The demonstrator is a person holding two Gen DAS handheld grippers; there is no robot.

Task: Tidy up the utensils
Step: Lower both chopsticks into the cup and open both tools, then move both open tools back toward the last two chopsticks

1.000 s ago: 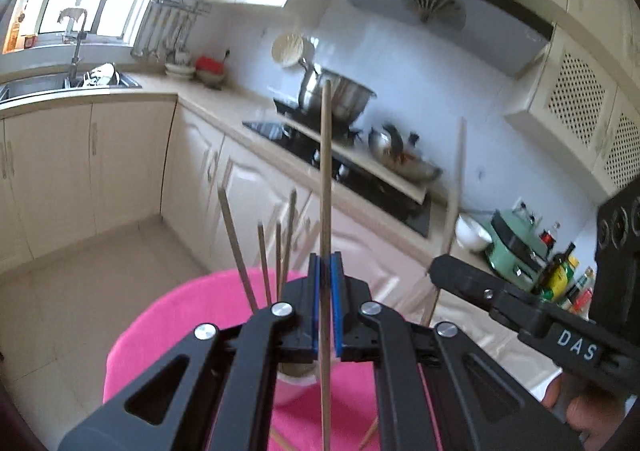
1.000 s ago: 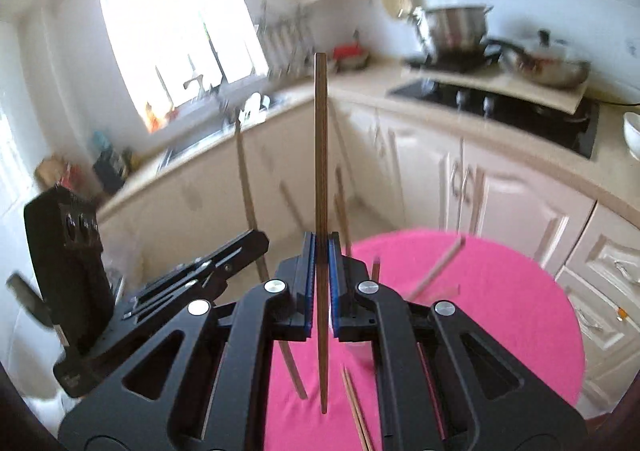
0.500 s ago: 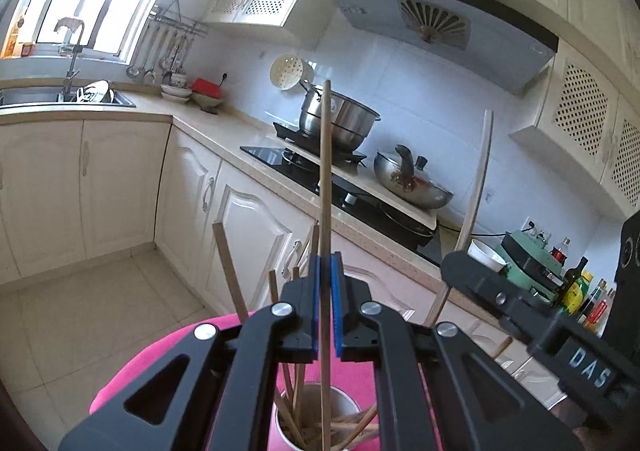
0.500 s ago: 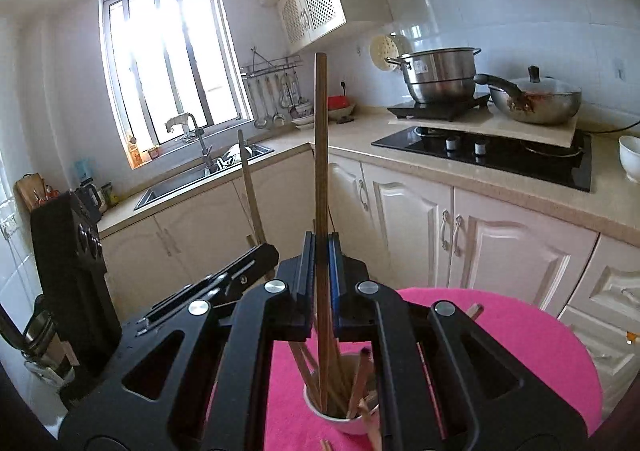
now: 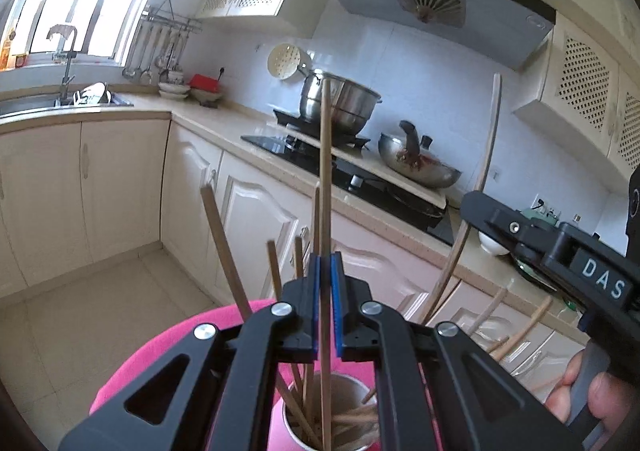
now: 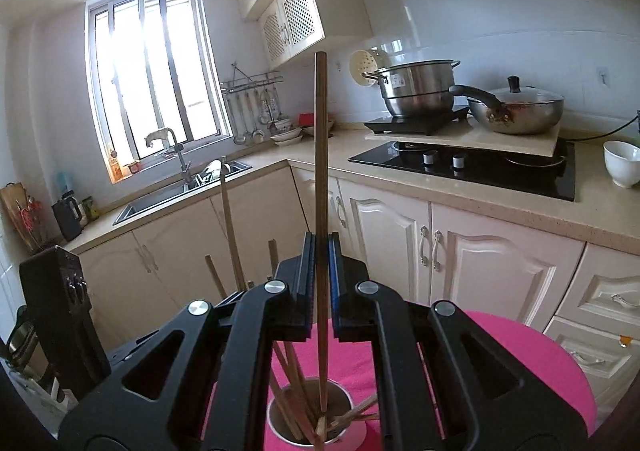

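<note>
My left gripper (image 5: 326, 271) is shut on a pale wooden chopstick (image 5: 326, 171) that stands upright, its lower end inside the cup (image 5: 290, 429). Several other chopsticks lean in that cup. My right gripper (image 6: 320, 251) is shut on a darker chopstick (image 6: 320, 151), also upright, with its tip down in the same metal cup (image 6: 349, 403). In the left wrist view the right gripper (image 5: 474, 207) comes in from the right with its chopstick (image 5: 490, 155). A hand (image 5: 592, 395) holds its handle. In the right wrist view the left chopstick (image 6: 228, 223) rises at left.
The cup stands on a round pink table (image 6: 520, 355). Behind it run cream kitchen cabinets (image 6: 460, 251), a black hob (image 6: 480, 163) with a steel pot (image 6: 416, 91) and a wok (image 6: 520, 115), a white bowl (image 6: 622, 163) and a sink (image 6: 180, 191) under the window.
Both grippers have come down over the cup with their chopsticks. The chopsticks' lower ends, above the pink table a second ago, now sit inside the cup. Both grips stay shut.
</note>
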